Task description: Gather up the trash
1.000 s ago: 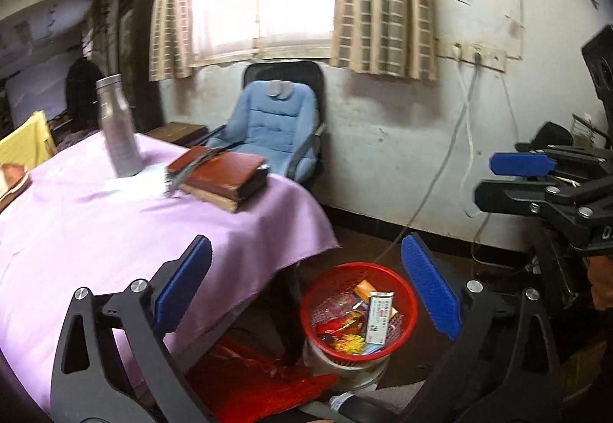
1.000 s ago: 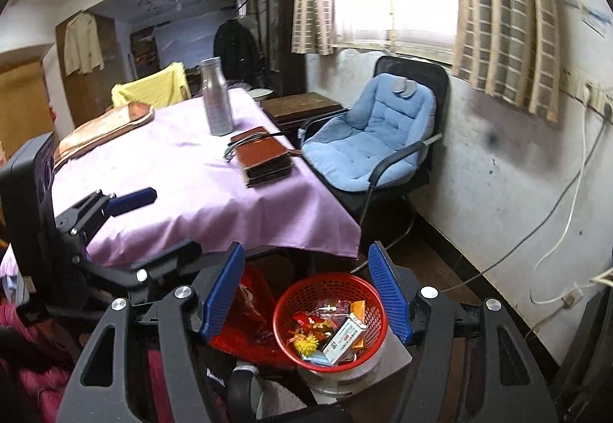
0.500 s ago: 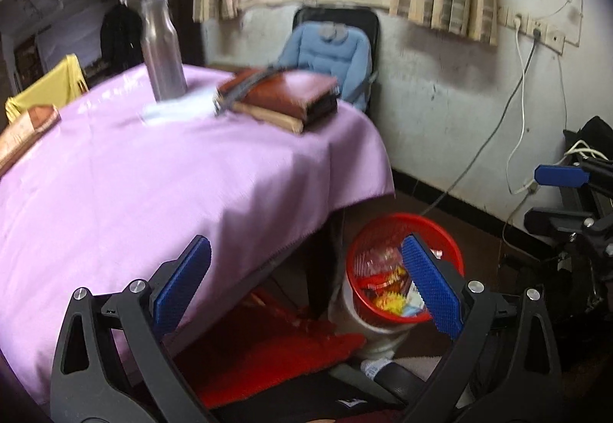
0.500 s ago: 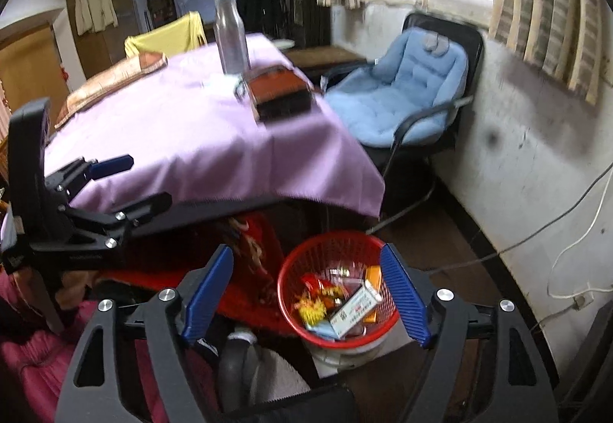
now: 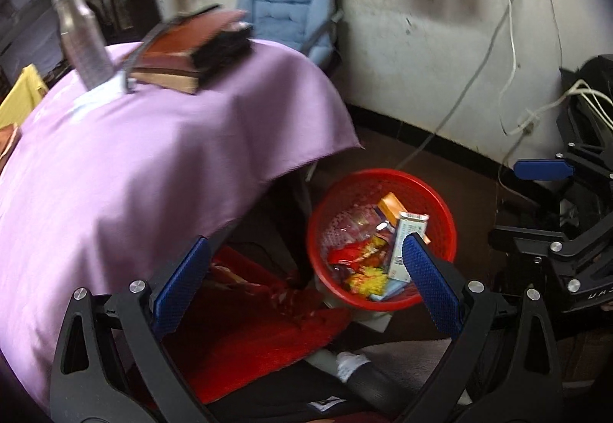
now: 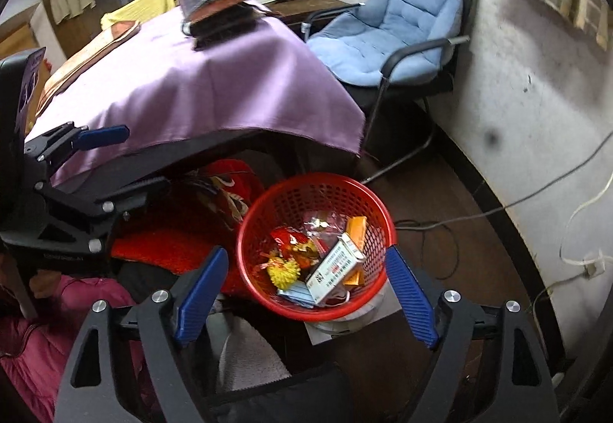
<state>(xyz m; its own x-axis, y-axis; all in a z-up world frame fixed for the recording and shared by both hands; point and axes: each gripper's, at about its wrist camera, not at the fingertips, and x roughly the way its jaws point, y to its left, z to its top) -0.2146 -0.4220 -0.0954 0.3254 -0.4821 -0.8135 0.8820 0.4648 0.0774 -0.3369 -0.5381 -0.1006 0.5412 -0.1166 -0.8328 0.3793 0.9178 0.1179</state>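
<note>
A red mesh basket (image 5: 383, 181) stands on the floor beside the table; it also shows in the right wrist view (image 6: 318, 189). It holds trash: a white carton (image 6: 334, 269), an orange box (image 6: 355, 228), a yellow spiky ball (image 6: 283, 271) and red wrappers (image 5: 352, 255). My left gripper (image 5: 302, 279) is open and empty, above and just left of the basket. My right gripper (image 6: 304, 291) is open and empty, with the basket's near rim between its fingers from above.
A table with a purple cloth (image 5: 134, 162) carries brown books (image 5: 184, 51) and a steel bottle (image 5: 82, 40). A blue padded chair (image 6: 394, 28) stands by the wall. Cables (image 5: 509, 78) hang on the wall. A red cloth (image 5: 249, 338) lies under the table.
Both grippers have tilted down and come closer to the basket, which now fills more of each view. Both stay open and empty.
</note>
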